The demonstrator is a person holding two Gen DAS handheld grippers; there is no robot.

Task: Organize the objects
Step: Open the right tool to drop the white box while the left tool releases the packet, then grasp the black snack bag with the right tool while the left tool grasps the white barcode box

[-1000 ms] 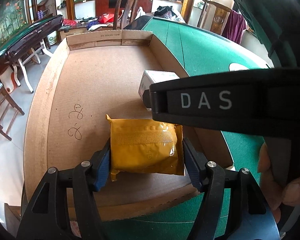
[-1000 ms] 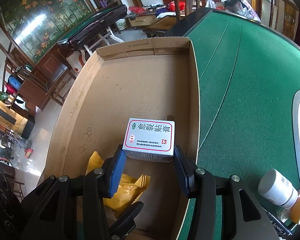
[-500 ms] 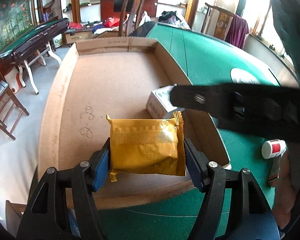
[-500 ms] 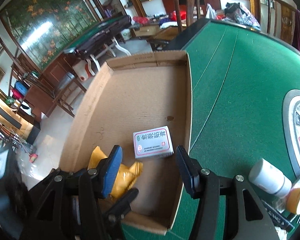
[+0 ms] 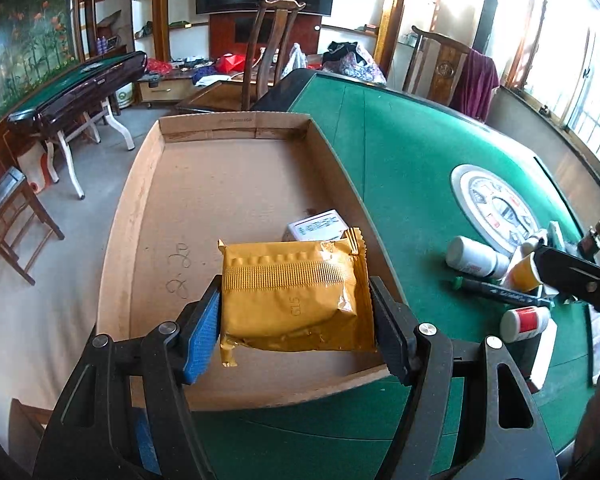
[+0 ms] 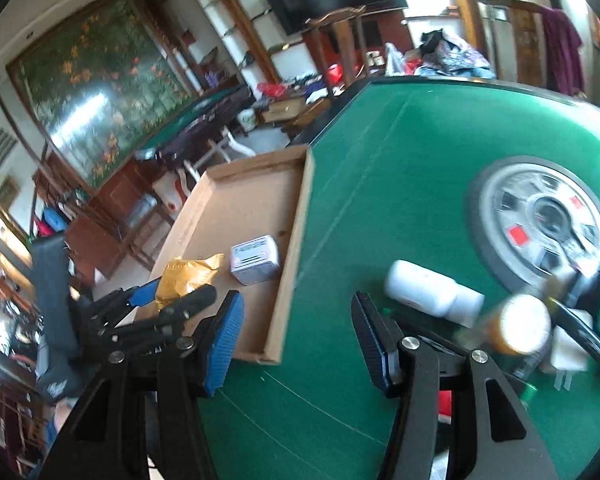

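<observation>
A yellow foil packet hangs just above the near end of the shallow cardboard tray. My left gripper is shut on it, one pad against each side. Behind the packet, a small white box lies on the tray floor by the right wall. The right wrist view shows the same white box in the tray, with the packet in the left gripper. My right gripper stands open with nothing between its fingers, over the green table just right of the tray.
On the green table to the right is a cluster: a lying white bottle, a yellow bottle, a black marker and a red-labelled white bottle. A round dial sits in the table. Chairs stand behind.
The right gripper let go of the white box, left it in the tray and swung right over the green table. The left gripper rose a little with the packet.
</observation>
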